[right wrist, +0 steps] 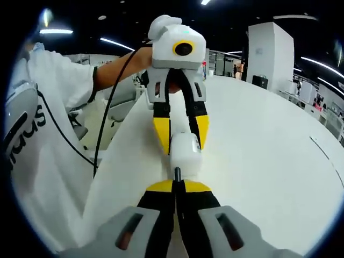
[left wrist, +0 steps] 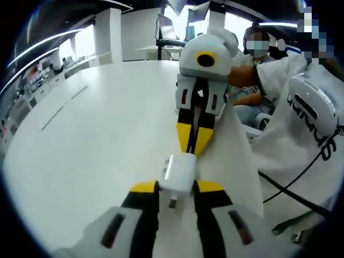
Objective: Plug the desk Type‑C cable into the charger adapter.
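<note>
My left gripper is shut on a white charger adapter, whose metal prong points back toward the camera. From the far side my right gripper comes in with its yellow tips together against the adapter's far face. In the right gripper view, my right gripper is shut on the thin dark plug of the Type-C cable, and the plug's tip touches the adapter. The left gripper holds the adapter from the far side. How deep the plug sits is hidden.
Both grippers hover over a large white table near its edge. The person in a white shirt stands close beside it, with a black cord hanging along the arm. Another person sits behind the table.
</note>
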A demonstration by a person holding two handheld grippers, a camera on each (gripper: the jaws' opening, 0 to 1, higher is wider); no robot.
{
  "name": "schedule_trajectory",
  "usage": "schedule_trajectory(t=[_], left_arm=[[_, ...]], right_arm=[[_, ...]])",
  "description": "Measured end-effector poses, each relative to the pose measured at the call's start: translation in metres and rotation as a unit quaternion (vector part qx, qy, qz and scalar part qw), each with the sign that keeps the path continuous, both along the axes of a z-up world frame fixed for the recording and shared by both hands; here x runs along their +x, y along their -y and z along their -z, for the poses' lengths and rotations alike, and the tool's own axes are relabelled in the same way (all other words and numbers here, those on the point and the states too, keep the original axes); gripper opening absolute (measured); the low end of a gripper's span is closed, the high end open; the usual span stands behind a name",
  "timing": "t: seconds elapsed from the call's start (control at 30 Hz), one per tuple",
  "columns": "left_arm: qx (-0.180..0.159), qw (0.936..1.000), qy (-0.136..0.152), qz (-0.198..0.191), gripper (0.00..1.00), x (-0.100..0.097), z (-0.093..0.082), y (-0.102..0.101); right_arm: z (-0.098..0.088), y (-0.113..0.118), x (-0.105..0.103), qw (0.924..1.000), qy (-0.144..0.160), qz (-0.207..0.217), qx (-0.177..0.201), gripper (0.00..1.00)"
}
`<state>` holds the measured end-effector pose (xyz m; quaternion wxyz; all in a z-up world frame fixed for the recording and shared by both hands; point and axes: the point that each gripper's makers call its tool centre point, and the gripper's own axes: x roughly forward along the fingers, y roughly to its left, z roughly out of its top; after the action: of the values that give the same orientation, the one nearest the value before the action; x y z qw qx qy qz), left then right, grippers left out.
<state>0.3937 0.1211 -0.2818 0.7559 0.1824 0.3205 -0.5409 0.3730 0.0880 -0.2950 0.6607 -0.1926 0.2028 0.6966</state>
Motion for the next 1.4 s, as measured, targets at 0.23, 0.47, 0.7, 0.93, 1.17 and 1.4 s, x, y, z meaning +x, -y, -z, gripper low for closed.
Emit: schedule_trajectory(t=[0.23,0.47,0.7,0.93,1.17,1.4], left_arm=[[0.0,0.9999,-0.007,-0.015,0.21,0.004,0.0,0.004],[0.01,0.9993,-0.022,-0.026,0.22,0.004,0.002,0.002],[0.006,0.9994,-0.014,-0.032,0.24,0.003,0.002,0.002],[-0.001,0.9998,0.004,-0.017,0.24,0.001,-0.002,0.003],[-0.014,0.9995,0.019,-0.02,0.28,0.005,-0.016,0.003],[0.005,0.9998,0.018,-0.004,0.28,0.002,-0.01,0.005]], right_arm=[[-0.001,0.001,0.003,0.9997,-0.009,0.01,-0.019,0.0],[-0.001,-0.003,0.002,0.9995,-0.009,0.005,-0.031,0.0],[0.0,-0.001,0.003,0.9996,0.021,-0.004,-0.018,0.03],[-0.014,0.005,0.005,0.9986,0.051,0.003,0.016,0.1],[-0.033,0.037,0.016,0.9957,0.08,0.04,0.022,0.13],[-0.037,0.163,0.038,0.9809,0.105,0.158,-0.044,0.13]])
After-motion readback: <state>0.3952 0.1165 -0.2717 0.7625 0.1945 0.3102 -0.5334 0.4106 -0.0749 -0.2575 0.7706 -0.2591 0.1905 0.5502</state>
